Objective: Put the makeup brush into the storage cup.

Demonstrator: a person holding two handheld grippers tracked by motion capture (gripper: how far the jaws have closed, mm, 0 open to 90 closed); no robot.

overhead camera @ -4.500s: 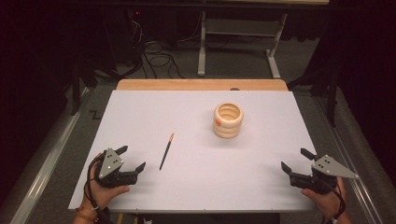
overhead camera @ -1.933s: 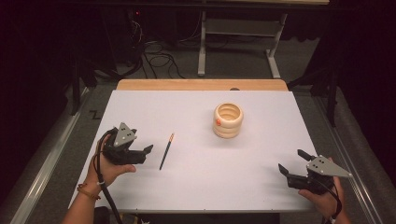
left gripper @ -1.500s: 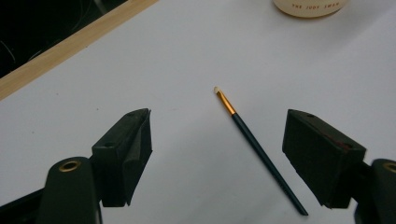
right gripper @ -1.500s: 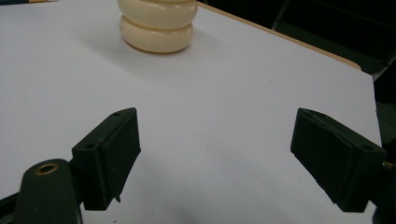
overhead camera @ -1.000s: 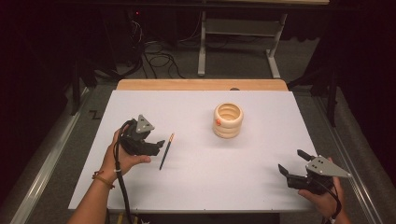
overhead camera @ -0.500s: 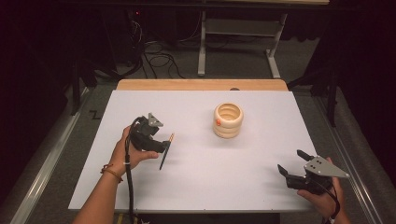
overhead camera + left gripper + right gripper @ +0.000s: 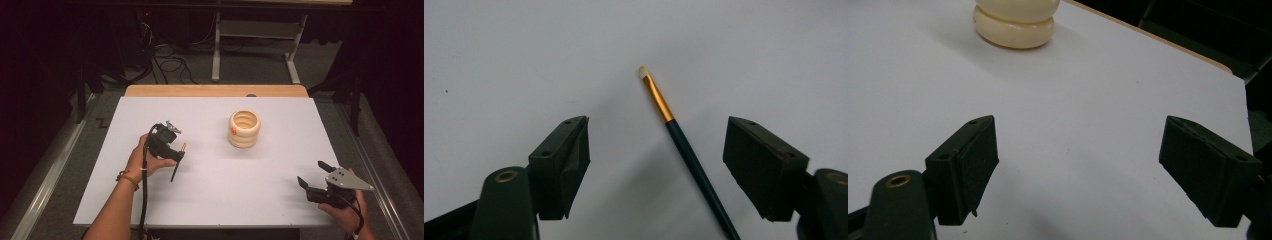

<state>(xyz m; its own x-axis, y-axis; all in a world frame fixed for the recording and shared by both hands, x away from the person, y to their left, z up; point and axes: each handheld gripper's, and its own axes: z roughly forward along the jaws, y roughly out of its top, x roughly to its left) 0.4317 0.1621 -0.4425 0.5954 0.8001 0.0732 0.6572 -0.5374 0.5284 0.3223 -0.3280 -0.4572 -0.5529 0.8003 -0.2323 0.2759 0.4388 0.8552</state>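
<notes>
A thin paintbrush [image 7: 173, 173] with a dark handle, gold ferrule and pale tip lies on the white table [image 7: 250, 200], left of centre. My left gripper [image 7: 178, 154] hovers right over its upper half, open. In the left gripper view the brush [image 7: 684, 147] runs between the two spread jaws [image 7: 656, 125] without touching either pad. A cream holder of stacked rings [image 7: 244, 128], hollow and with an orange spot on its side, stands right of centre. My right gripper [image 7: 311, 172] rests open near the front right corner, with nothing between its jaws [image 7: 1080, 125]; the holder [image 7: 1015, 20] stands beyond it.
A wooden strip [image 7: 215, 90] borders the table's far edge. Behind it are cables and a metal stand [image 7: 255, 45] on the dark floor. A metal rail [image 7: 55, 165] runs along the left side.
The left hand has moved right from the table's left side and lowered its gripper over the brush. The right hand and the holder have stayed put.
</notes>
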